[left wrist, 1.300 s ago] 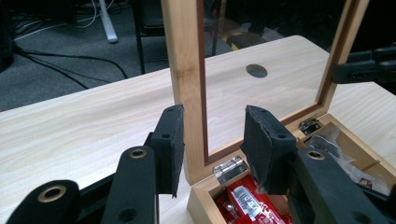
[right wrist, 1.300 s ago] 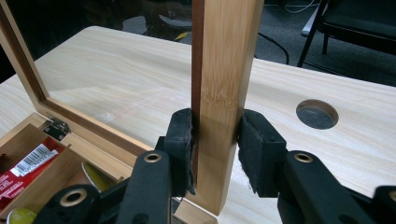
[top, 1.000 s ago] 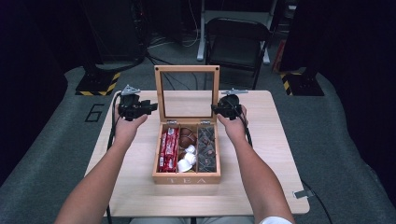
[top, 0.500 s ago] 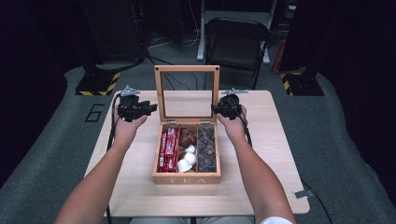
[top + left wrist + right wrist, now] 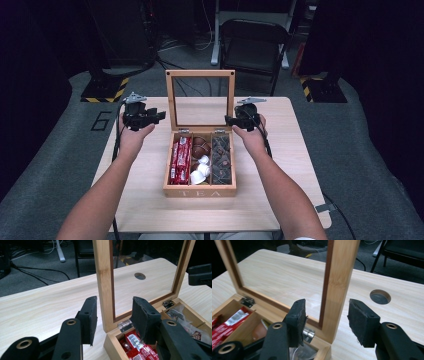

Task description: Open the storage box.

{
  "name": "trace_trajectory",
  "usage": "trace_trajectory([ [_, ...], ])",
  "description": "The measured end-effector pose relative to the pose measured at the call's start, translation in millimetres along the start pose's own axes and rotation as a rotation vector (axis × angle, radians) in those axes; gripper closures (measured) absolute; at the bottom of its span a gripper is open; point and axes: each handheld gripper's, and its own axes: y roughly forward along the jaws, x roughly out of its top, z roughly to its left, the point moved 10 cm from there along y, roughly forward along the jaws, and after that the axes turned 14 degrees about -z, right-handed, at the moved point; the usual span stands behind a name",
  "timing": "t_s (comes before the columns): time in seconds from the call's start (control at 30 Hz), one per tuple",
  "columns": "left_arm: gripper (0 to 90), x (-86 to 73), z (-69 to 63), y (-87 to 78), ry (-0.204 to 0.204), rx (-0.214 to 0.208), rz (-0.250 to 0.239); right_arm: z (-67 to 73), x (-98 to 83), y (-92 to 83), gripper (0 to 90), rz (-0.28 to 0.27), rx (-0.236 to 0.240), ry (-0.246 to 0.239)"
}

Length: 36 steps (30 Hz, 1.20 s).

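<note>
Straddling lid (image 5: 200, 74), left gripper (image 5: 113, 312), right gripper (image 5: 325, 321), agape

table (image 5: 280, 200): pale wood grain, centre of frame
tea box (image 5: 200, 191): light tan wood, darker brown strip inside the lid frame (image 5: 200, 73)
red packets (image 5: 180, 159): red with white print, left compartment
middle compartment: brown pods (image 5: 200, 145) above white ones (image 5: 199, 174)
left tool (image 5: 113, 315): black jaws, brass-coloured rivets
right tool (image 5: 327, 320): black too
floor (image 5: 65, 150): grey; yellow-black hazard stripes (image 5: 107, 90) upper left
chair (image 5: 255, 45): black, top centre
</note>
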Motion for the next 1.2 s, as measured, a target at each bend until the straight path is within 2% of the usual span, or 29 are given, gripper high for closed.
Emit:
trace_trajectory([
  [0.2,53.6,1.5,1.1,-3.3,0.001,0.003,-0.005,11.9,-0.8,-12.4,47.1,-0.012,0.042,-0.01],
  [0.37,53.6,-0.4,1.0,-3.6,-0.001,0.002,0.005,20.6,-1.6,-17.0,46.8,-0.013,0.071,-0.049],
  [0.43,53.6,-0.6,0.3,-3.8,0.006,-0.001,0.007,26.9,-2.8,-19.8,46.8,-0.009,0.098,-0.036],
  [0.6,53.6,0.7,-1.7,-5.4,0.009,-0.006,-0.002,32.9,-3.3,-22.8,46.8,-0.016,0.123,-0.049],
  [0.93,53.7,3.4,-3.6,-12.9,0.027,-0.019,-0.01,53.6,-7.4,-30.5,42.4,-0.013,0.194,-0.057],
  [1.2,53.7,1.4,-2.4,-13.4,0.021,-0.016,-0.012,67.4,-11.7,-30.4,41.9,-0.006,0.225,-0.073],
])
